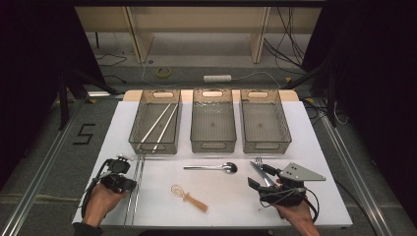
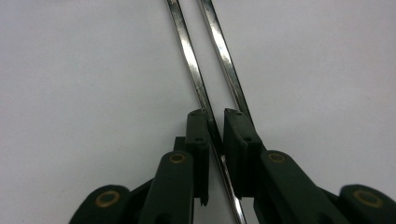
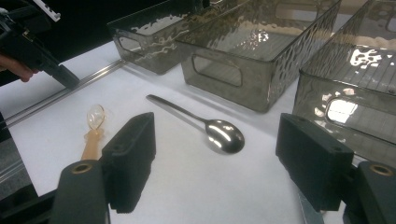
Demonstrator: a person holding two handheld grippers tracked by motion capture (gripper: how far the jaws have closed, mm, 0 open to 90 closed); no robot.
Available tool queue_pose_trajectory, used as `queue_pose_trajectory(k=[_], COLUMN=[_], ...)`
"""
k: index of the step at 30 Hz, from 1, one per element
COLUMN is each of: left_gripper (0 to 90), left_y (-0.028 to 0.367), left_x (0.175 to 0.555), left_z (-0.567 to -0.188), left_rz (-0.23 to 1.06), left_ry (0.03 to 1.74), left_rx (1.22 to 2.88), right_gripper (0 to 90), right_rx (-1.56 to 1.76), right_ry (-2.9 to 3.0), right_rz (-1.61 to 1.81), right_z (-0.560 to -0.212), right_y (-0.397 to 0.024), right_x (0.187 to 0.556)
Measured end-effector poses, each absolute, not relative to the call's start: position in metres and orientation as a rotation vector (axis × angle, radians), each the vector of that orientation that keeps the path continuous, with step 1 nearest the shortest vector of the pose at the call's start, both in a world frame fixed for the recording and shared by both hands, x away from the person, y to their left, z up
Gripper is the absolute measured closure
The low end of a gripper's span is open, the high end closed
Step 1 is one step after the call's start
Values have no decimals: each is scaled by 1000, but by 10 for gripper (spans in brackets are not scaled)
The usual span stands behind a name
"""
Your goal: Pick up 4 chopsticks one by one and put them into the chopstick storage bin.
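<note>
While the right gripper (image 3: 215,163) is being held wide open and empty, one metal chopstick (image 2: 196,79) is being pinched lengthwise by the nearly shut left gripper (image 2: 215,116), its mate (image 2: 224,56) lying just beside on the table (image 2: 70,93).

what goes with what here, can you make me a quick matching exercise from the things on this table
Things:
1. spoon
2. small whisk
3. white chopsticks
4. metal chopsticks

Places:
A. inside the left bin
B. at the left gripper, one stick between its jaws
C. on the table in front of the middle bin
D. on the table nearest the person, between the two hands

Pairs: 1-C, 2-D, 3-A, 4-B
</note>
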State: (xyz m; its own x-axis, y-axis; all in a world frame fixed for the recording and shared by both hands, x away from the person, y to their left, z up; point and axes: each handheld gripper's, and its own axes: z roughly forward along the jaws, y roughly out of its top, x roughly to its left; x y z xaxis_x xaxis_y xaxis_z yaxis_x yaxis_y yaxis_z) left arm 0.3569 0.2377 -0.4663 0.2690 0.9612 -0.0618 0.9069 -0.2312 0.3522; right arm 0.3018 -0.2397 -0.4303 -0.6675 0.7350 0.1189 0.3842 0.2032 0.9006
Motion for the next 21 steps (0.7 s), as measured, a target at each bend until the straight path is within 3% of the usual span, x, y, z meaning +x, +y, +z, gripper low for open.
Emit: queue_pose_trajectory(k=[21], left_gripper=[811], left_y=[238], left_x=[356], left_z=[-467], left_rz=[244], left_ry=[1755], left_rx=[2187], right_gripper=[297], right_rx=[1055], right_ry=[2148], right_rz=[1444], right_z=[-431], right_y=[-239], right_x=[302])
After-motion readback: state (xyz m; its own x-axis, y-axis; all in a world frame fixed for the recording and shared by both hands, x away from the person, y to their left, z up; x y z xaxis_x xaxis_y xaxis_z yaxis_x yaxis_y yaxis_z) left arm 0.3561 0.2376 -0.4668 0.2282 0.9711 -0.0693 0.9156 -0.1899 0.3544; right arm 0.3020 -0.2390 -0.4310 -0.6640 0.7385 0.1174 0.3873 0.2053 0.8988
